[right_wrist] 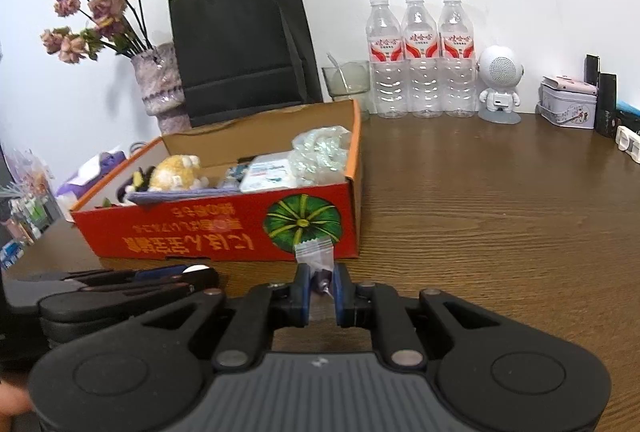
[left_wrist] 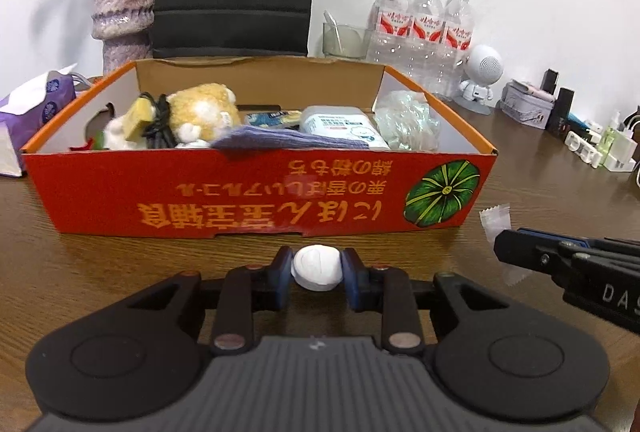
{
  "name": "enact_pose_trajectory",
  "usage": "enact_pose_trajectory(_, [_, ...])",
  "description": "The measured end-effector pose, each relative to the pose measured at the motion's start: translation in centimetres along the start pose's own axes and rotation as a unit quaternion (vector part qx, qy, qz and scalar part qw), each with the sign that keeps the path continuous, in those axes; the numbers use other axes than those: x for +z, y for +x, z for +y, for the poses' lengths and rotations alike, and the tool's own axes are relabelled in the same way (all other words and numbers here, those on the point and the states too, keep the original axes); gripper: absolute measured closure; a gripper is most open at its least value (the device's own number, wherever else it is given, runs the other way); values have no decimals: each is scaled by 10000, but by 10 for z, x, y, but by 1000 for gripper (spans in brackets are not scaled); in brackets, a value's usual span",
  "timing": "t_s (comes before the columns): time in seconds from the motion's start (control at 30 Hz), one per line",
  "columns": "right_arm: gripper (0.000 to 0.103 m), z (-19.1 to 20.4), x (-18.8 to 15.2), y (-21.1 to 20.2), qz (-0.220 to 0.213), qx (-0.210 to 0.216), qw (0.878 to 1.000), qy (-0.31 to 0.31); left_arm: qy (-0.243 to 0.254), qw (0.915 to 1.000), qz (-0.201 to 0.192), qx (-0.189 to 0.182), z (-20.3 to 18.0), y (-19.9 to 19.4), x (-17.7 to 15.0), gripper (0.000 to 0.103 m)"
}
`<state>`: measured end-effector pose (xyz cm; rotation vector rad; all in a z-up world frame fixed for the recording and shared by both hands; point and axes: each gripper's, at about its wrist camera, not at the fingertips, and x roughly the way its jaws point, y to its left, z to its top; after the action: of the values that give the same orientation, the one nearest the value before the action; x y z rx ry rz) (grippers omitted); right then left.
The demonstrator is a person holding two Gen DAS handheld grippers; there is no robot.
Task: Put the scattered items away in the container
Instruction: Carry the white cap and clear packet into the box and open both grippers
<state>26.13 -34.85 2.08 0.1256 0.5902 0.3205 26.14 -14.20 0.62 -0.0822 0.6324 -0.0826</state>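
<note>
A red and orange cardboard box [left_wrist: 240,200] [right_wrist: 200,232] stands on the wooden table, open at the top. It holds a yellow plush toy [left_wrist: 200,112], a wipes pack [left_wrist: 340,124], a purple cloth [left_wrist: 280,142] and crumpled clear plastic [left_wrist: 408,120]. Just in front of its near wall, my left gripper [left_wrist: 316,260] [right_wrist: 208,276] is shut on a white round object [left_wrist: 316,266]. To the right, my right gripper [right_wrist: 318,272] [left_wrist: 502,244] is shut on a small clear plastic packet [right_wrist: 314,254] [left_wrist: 496,220], whose top stands up before the box's pumpkin picture.
Behind the box stand a vase of dried flowers [right_wrist: 160,84], a black paper bag [right_wrist: 240,52], a glass with a spoon [right_wrist: 346,78], three water bottles [right_wrist: 420,60] and a white robot figure [right_wrist: 500,80]. A tin [right_wrist: 568,104] is at the right, a tissue pack [left_wrist: 32,104] at the left.
</note>
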Motion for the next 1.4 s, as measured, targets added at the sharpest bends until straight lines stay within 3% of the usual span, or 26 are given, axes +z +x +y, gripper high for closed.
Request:
enact_pose_trajectory(0.43, [92, 26, -15, -2, -14, -142, 9999, -64, -113, 9990, -372, -227, 57, -57, -9, 75])
enact_pose_trajectory(0.73, [92, 56, -9, -11, -263, 21, 9996, -53, -164, 9973, -627, -352, 84, -80, -2, 75])
enact_pose_trajectory(1.1, [92, 83, 45, -1, -581, 137, 9977, -322, -263, 9928, -1097, -403, 105, -88, 34, 75])
enact_pose_trajectory(1.4, [92, 97, 94, 37, -857, 197, 9960, -146, -582, 9859, -1480, -522, 107, -55, 79, 75])
